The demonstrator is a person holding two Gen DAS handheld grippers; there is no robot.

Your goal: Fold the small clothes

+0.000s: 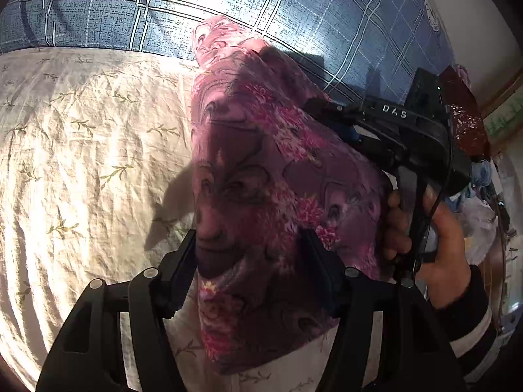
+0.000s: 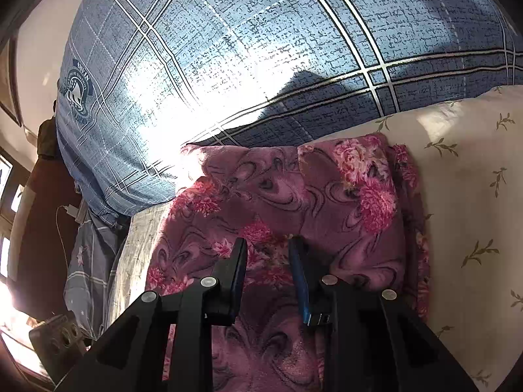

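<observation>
We count one pink floral garment (image 1: 261, 170), two grippers, one blue checked pillow (image 2: 228, 49) and one cream leaf-print sheet (image 1: 81, 130). The left gripper (image 1: 250, 254) is half open with the lifted cloth bunched between its fingers, while the right gripper (image 2: 268, 261) stands narrowly apart over the cloth, and we cannot tell if it pinches any. The garment's outline is hidden in folds; it lies on the sheet just before the pillow.
</observation>
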